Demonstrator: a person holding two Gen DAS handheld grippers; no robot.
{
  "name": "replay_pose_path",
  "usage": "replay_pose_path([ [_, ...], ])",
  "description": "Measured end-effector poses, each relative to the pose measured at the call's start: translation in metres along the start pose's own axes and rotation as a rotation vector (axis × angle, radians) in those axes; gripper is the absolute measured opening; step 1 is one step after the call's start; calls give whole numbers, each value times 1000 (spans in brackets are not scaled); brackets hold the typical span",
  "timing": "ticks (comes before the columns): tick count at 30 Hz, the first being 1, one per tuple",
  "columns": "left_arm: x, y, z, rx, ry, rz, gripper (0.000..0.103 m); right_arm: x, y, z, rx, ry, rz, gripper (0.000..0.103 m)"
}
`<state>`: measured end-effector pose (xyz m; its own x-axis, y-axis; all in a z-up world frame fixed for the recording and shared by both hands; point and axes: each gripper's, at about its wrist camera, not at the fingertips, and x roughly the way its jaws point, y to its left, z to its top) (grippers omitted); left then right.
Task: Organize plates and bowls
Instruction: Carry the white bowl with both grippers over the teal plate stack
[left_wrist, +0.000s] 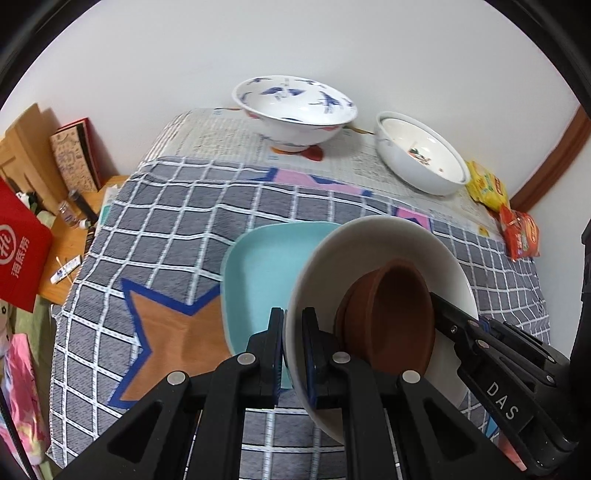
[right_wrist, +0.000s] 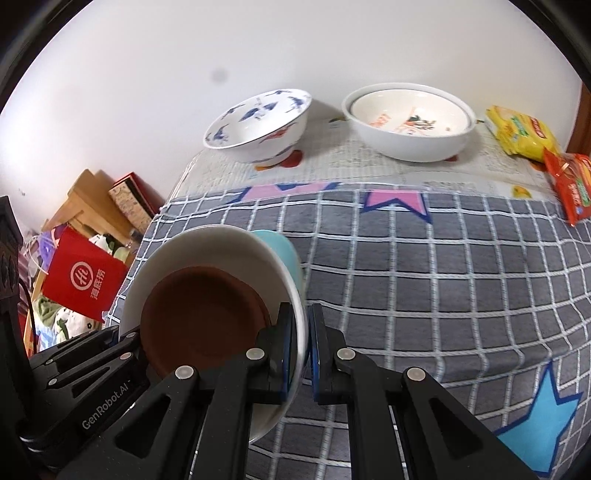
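Left claw (left_wrist: 293, 354) and right claw (right_wrist: 308, 350) each pinching opposite rims of white bowl (left_wrist: 454, 273) holding brown dish (left_wrist: 391, 317), above teal plate (left_wrist: 258, 273) on checked worktop (right_wrist: 443, 280), claws lettered "DAS" and "GenRobot.AI"

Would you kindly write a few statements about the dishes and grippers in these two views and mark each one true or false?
1. Both grippers clamp the rim of the white plate. True: the left gripper and the right gripper pinch opposite edges.
2. The brown bowl sits inside the white plate. True.
3. The teal plate lies on top of the brown bowl. False: it is beneath the white plate.
4. The blue-patterned bowl is stacked inside the other white bowl. False: they stand apart, side by side near the wall.
5. Snack packets lie by the far right edge of the table. True.
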<state>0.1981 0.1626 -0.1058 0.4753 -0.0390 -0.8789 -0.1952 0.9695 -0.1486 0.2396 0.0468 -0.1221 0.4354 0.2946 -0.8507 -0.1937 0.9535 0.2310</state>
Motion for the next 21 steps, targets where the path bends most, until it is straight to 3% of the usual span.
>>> replay_pose_path([
  [8, 17, 21, 10, -37, 14, 7, 10, 27, 18, 9, -29, 25, 15, 9],
  [21, 57, 26, 14, -60, 68, -6, 10, 65, 10, 17, -39, 72, -7, 8],
])
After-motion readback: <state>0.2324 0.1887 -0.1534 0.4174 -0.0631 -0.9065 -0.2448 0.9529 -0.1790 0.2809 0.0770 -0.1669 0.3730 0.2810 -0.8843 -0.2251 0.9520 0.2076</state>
